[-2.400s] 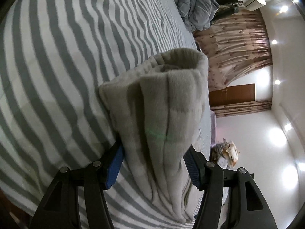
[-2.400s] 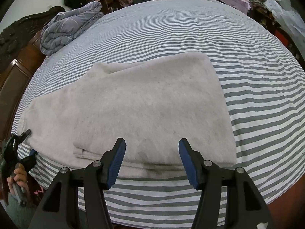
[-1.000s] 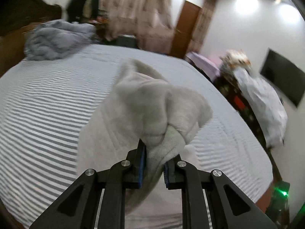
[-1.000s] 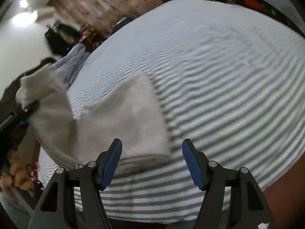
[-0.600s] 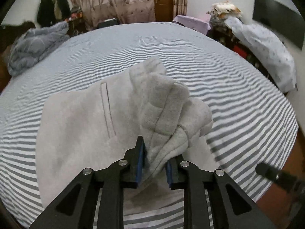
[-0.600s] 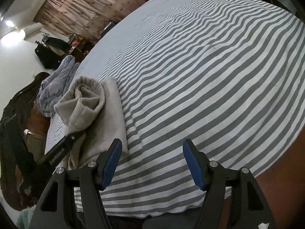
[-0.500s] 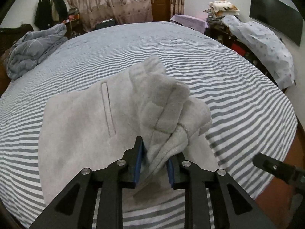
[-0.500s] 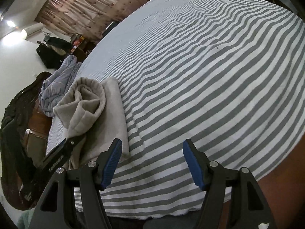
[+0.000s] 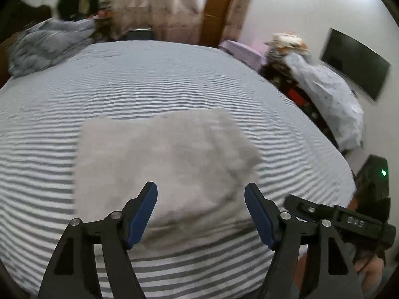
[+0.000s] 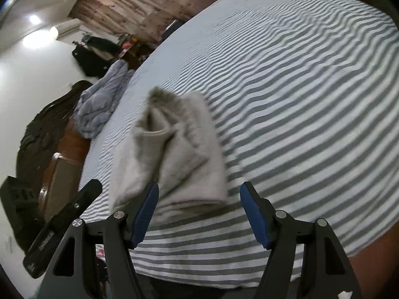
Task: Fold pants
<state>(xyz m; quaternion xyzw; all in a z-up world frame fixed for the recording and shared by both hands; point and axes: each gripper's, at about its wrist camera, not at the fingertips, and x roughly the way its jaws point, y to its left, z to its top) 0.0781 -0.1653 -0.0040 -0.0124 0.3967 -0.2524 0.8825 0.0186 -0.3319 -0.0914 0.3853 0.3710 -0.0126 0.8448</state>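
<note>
The pants (image 9: 159, 164) are down on the striped bed (image 9: 174, 74), near its front edge, a grey stack with the last flap just dropped on top. Half a second back that flap was pinched hard in the left gripper (image 9: 200, 214); now it has been let go, and the jaws are opening, blue pads spread wide with nothing pressed between them. From the right wrist view the dropped end is seen bunched and standing proud on the pants (image 10: 174, 154), not lying flat, so the fold looks laid but untidy; a smoothing press is probably wanted before it can be called done.

The left gripper is angled down over the near edge of the stack, drawn back and clear of the cloth. The right gripper (image 10: 199, 214) is held beside it, also tilted down at the bed, its fingers spread and opening a touch more, nothing held; the stack's near corner is seen just beyond its left pad.

Further out, a grey quilt (image 9: 49, 42) is heaped at the far corner.
</note>
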